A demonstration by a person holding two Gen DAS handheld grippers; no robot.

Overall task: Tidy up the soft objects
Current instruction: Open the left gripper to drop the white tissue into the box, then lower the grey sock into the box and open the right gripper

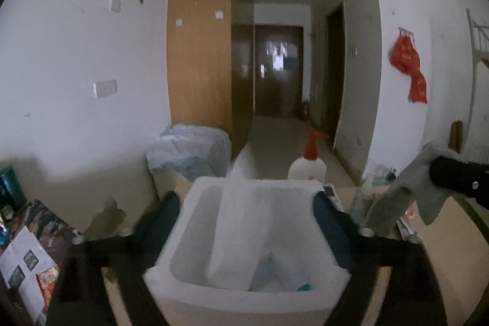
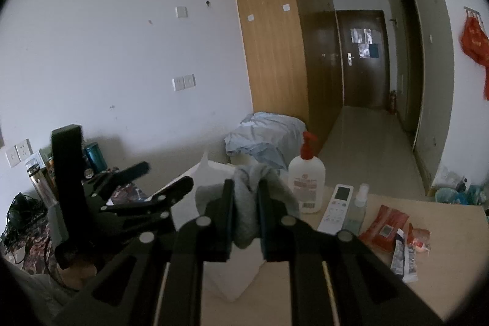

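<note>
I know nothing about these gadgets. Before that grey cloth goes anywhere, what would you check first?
1. Grip on the cloth: ok. The right gripper is shut on the grey cloth.
2. Cloth hanging free: ok. Its loose end dangles clear of other things.
3. White box open at the top: ok.
4. Room inside the box: ok, probably. A white folded sheet and something bluish lie inside, with space beside them.
5. Left gripper steadying the box: cannot tell. Its jaws stand wide on either side of the box, but contact is unclear.
6. Path clear: ok. The lotion bottle stands behind the box.
</note>
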